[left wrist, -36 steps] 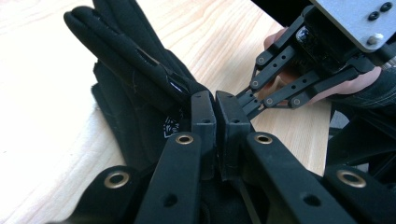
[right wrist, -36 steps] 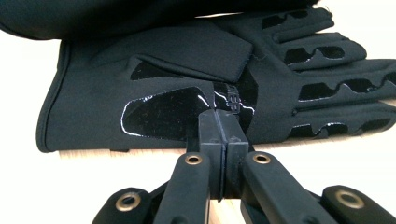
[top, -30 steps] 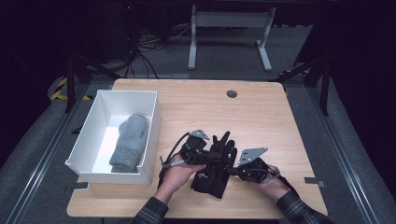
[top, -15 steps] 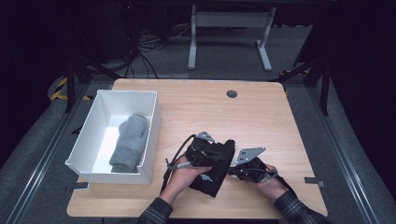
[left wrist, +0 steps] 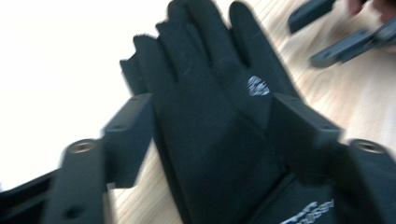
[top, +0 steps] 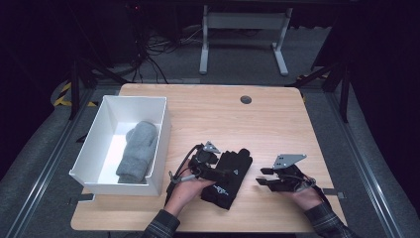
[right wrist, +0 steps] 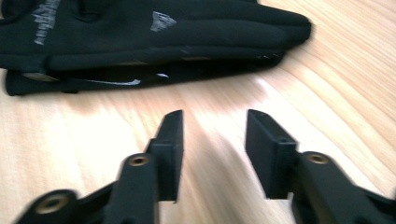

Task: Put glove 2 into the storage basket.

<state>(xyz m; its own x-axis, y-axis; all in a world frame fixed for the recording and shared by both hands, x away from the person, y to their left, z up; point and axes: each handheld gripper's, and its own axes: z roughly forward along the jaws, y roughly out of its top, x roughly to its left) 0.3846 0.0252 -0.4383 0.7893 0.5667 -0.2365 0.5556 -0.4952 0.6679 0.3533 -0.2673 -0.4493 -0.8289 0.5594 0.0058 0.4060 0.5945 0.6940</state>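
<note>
The black gloves point(top: 229, 174) lie stacked on the surface just right of the white bin point(top: 111, 184). Left gripper point(left wrist: 212, 135) jaws have just been opening, straddling them unclamped; right gripper point(right wrist: 214, 156), just released, holds nothing. Dragging could unstack the pair.

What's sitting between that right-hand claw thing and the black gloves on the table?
Nothing: in the high view, bare wooden table separates the right gripper from the black gloves. The right gripper view shows the same bare wood beyond its open jaws.

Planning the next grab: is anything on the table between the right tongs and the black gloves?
Nothing visible. Bare wood separates the right tongs, jaws apart and empty, from the black gloves just ahead.
</note>
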